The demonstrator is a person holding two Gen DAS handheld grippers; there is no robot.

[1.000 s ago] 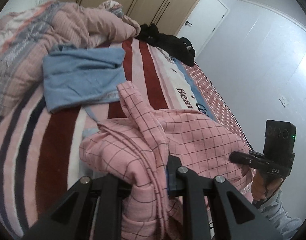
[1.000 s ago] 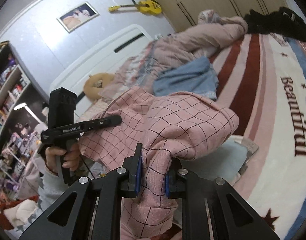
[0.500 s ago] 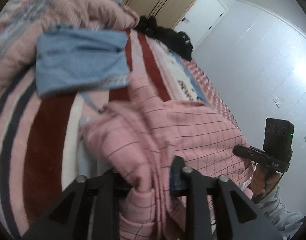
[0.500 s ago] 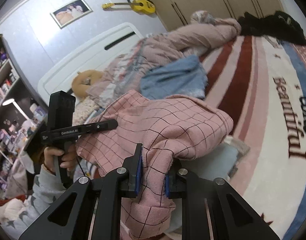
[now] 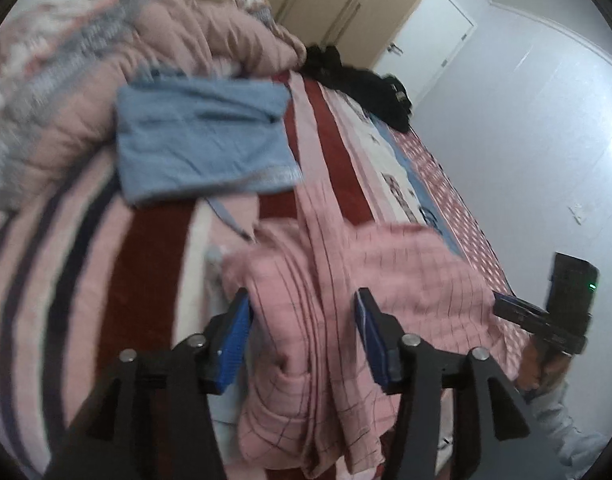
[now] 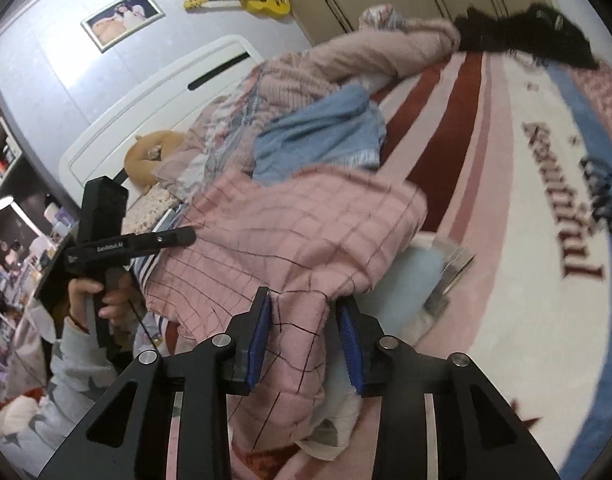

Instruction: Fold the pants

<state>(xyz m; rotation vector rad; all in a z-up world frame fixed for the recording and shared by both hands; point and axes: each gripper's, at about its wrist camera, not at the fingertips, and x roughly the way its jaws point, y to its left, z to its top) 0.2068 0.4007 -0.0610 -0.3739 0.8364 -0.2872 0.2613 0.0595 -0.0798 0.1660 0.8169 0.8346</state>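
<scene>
The pink checked pants (image 5: 346, 280) lie bunched on the striped bed cover (image 5: 153, 264), near its front edge. My left gripper (image 5: 301, 308) is open, its blue pads either side of a pants fold that hangs between them. My right gripper (image 6: 303, 312) is open too, with a bunched pants edge (image 6: 297, 344) between its pads. The pants also show in the right wrist view (image 6: 289, 240). Each gripper shows in the other's view, the right one at the pants' right end (image 5: 546, 320) and the left one at their left end (image 6: 117, 240).
Folded blue pants (image 5: 201, 140) lie behind the pink ones. A pink quilt (image 5: 85, 92) and black clothes (image 5: 362, 84) are heaped at the far end of the bed. A pale blue item (image 6: 410, 280) lies under the pink pants. A shelf (image 6: 1, 208) stands left.
Both grippers have opened from shut on the pants. The pants have dropped lower and spread out on the bed.
</scene>
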